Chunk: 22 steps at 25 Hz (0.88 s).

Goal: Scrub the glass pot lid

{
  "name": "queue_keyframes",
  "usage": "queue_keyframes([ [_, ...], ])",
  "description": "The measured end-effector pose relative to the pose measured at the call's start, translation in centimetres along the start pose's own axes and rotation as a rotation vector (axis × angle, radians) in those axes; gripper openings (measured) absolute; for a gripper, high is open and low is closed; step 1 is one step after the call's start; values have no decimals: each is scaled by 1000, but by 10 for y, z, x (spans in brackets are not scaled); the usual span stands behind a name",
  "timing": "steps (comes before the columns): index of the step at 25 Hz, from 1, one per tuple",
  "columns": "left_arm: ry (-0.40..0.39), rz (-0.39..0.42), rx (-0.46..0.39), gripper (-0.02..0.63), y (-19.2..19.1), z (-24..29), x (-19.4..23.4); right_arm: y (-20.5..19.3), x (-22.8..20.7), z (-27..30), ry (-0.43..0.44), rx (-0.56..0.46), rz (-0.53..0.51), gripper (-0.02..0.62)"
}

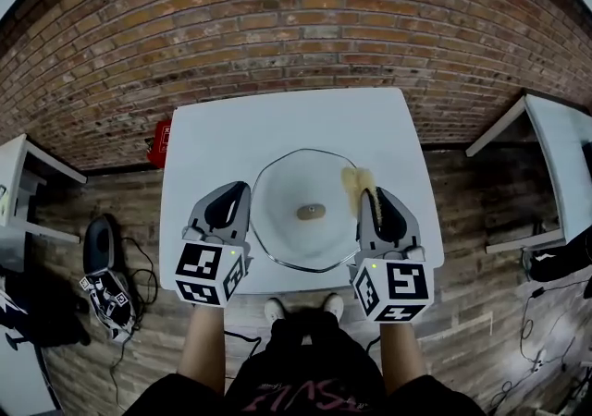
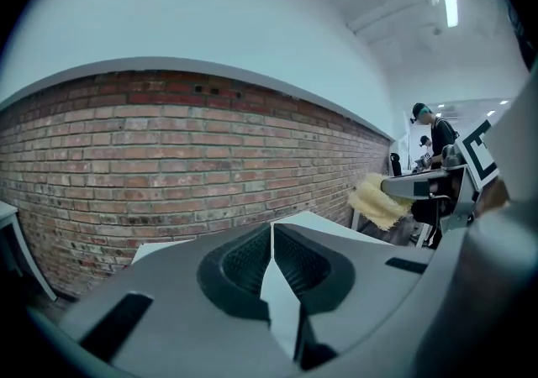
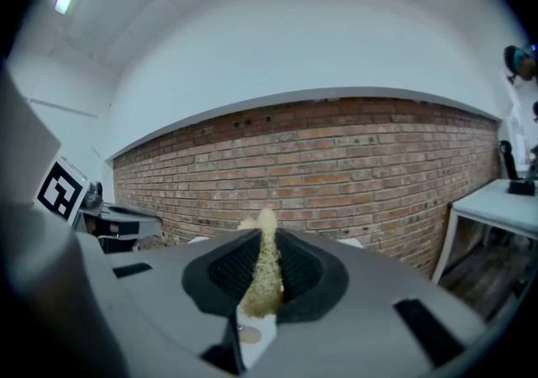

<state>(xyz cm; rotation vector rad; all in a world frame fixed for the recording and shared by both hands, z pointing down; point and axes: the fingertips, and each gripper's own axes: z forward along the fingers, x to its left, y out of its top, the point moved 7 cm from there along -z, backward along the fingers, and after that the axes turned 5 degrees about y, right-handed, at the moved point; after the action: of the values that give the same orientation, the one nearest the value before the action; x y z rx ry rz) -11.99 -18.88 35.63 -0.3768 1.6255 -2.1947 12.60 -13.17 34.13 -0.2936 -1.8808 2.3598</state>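
The glass pot lid point(image 1: 294, 181) lies flat on the white table point(image 1: 222, 132), its brownish knob point(image 1: 310, 213) at the centre. My left gripper point(image 1: 242, 189) hovers by the lid's left rim, jaws shut with nothing between them point(image 2: 271, 238). My right gripper point(image 1: 371, 194) is at the lid's right rim, shut on a yellow scrub pad point(image 1: 356, 181). The scrub pad point(image 3: 262, 271) sticks up between the black pads in the right gripper view. It also shows in the left gripper view as a yellow tuft, the scrub pad point(image 2: 376, 200).
A brick wall point(image 1: 277, 26) runs behind the table. Other white tables stand at the far left point(image 1: 14, 183) and right point(image 1: 560, 155). A marker cube and cables lie on the floor at left point(image 1: 106, 299). The person's shoes point(image 1: 301, 310) are at the table's near edge.
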Motion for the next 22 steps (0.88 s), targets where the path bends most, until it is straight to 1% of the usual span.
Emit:
queue_keyframes([
  [5,0,-15,55,17,-22,18,0,-22,-8,18,8,59,23,55],
  [11,0,-33,130,17,-58,27,2,-60,-6,34,24,137,51,55],
  [16,10,-49,174,17,-76,31,7,-78,-3,39,39,181,62,56],
  [22,-3,-61,218,17,-99,36,4,-98,0,45,52,223,73,55],
])
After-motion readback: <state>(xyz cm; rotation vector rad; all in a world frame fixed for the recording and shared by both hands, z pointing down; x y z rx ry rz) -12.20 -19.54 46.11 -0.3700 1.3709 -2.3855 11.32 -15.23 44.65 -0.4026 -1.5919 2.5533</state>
